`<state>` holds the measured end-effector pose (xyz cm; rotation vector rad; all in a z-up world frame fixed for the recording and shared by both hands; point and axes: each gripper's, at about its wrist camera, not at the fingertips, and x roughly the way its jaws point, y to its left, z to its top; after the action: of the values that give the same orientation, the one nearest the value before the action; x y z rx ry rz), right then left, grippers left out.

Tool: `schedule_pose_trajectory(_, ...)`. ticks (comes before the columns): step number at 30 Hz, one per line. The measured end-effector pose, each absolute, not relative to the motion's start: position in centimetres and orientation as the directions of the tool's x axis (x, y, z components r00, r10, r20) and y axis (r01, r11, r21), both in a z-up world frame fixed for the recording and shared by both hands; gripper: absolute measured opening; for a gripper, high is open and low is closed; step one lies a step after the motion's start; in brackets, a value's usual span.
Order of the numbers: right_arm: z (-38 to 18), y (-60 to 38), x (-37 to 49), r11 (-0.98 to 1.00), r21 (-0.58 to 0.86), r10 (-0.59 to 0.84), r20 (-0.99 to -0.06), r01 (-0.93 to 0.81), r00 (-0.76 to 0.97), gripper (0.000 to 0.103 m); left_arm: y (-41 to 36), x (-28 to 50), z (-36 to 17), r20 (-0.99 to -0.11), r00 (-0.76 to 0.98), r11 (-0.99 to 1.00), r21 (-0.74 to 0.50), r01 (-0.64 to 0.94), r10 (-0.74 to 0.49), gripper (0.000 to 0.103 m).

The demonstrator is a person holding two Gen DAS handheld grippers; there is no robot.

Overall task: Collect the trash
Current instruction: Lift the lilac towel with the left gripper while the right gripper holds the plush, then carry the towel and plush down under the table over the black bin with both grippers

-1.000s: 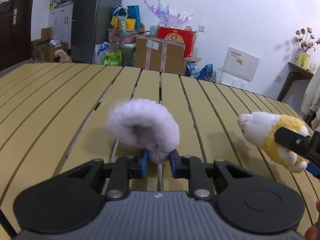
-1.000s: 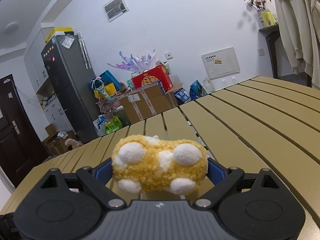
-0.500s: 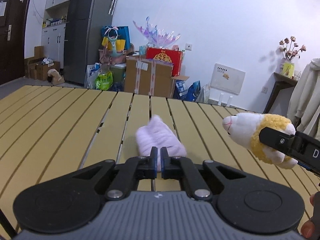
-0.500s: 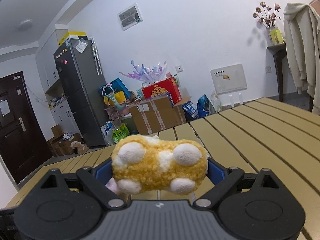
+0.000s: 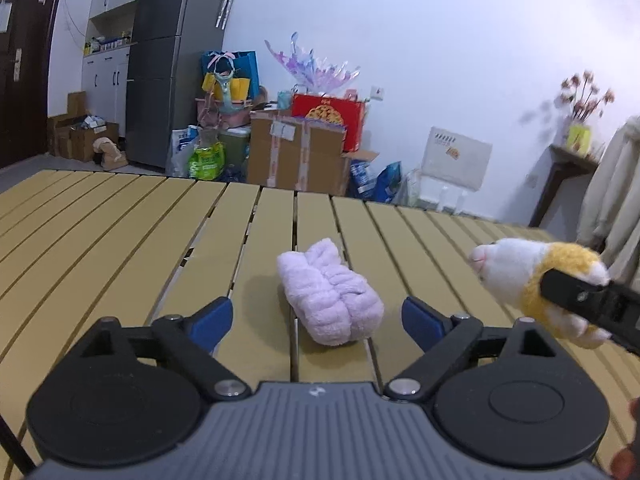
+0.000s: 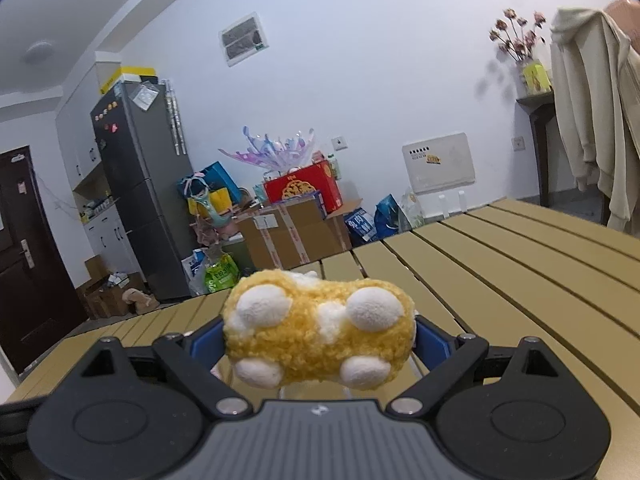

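A: What has changed around the lilac fuzzy bundle (image 5: 330, 290)?

B: A moment ago the left gripper (image 5: 318, 316) had its blue pads (image 5: 212, 318) pinched together on its near end. Its jaws have just been opening; now they stand wide apart, one on each side of the bundle and touching neither flank. The bundle lies on the slatted table (image 5: 120, 232), across the gap between two slats, more stretched out than the puffed ball it was a second ago.

A: And the other hand?

B: Unchanged. The right gripper (image 6: 318, 338) is clamped on the yellow-and-white plush toy (image 6: 318, 332), both pads pressed into its sides, held clear above the slats. From the left wrist view the toy (image 5: 532, 280) hangs to the right of the bundle, well apart from it, white snout pointing toward it.

A: Room to move?

B: Left of the bundle the slats are bare to the table's left side. Beyond it they run bare to the far edge, with cardboard boxes (image 5: 300, 156) stacked on the floor past that. Right of the bundle, the toy and its gripper take up the space.
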<state>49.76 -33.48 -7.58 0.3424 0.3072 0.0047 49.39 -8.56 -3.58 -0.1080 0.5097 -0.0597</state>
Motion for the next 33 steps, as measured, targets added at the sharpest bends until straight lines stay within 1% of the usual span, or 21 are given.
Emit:
schedule_pose_trajectory(3,-8.2,-34.6,51.0,0.928,0.367,0.055,-0.291,0.059,0.955,0.094,-10.2,51.7,-4.1,-0.518,0.854,0.998,-0.066,0.013,-0.046,0.098)
schedule_pose_trajectory(8,-9.2,-36.0,52.6,0.912,0.403,0.047,-0.289,0.076,0.956,0.094,-11.7,54.7,-5.0,-0.595,0.804,0.999,-0.037,-0.015,-0.01,0.096)
schedule_pose_trajectory(9,-9.3,-36.2,52.9,0.909,0.408,0.048,-0.292,0.079,0.955,0.094,-11.9,55.1,-5.2,-0.607,0.794,0.999,-0.032,-0.023,-0.001,0.089)
schedule_pose_trajectory(10,-9.5,-36.3,53.1,0.908,0.411,0.047,-0.295,0.082,0.954,0.094,-11.9,55.4,-5.4,-0.62,0.784,0.999,-0.027,-0.037,0.012,0.069)
schedule_pose_trajectory(11,-9.6,-36.3,53.2,0.907,0.412,0.046,-0.297,0.085,0.954,0.094,-11.9,55.6,-5.5,-0.632,0.775,0.999,-0.027,-0.045,0.018,0.058)
schedule_pose_trajectory(12,-9.7,-36.4,53.3,0.907,0.413,0.046,-0.299,0.086,0.953,0.094,-11.7,55.8,-5.7,-0.65,0.76,0.998,-0.049,-0.044,0.002,0.051)
schedule_pose_trajectory(14,-9.8,-36.4,53.5,0.906,0.414,0.047,-0.301,0.086,0.952,0.094,-11.3,55.6,-6.0,-0.655,0.756,0.996,-0.076,-0.054,-0.009,0.047)
schedule_pose_trajectory(16,-9.7,-36.4,53.6,0.906,0.415,0.048,-0.3,0.085,0.953,0.094,-10.9,55.1,-5.8,-0.636,0.772,0.996,-0.078,-0.048,-0.013,0.042)
schedule_pose_trajectory(25,-8.9,-35.7,53.2,0.907,0.416,0.063,-0.292,0.067,0.954,0.094,-10.9,53.0,-4.6,-0.612,0.791,0.999,-0.05,-0.019,-0.015,0.04)
schedule_pose_trajectory(33,-6.8,-34.7,50.2,0.918,0.395,0.084,-0.264,0.028,0.961,0.094,-9.7,49.7,-1.9,-0.586,0.81,0.998,-0.055,-0.012,-0.022,0.04)
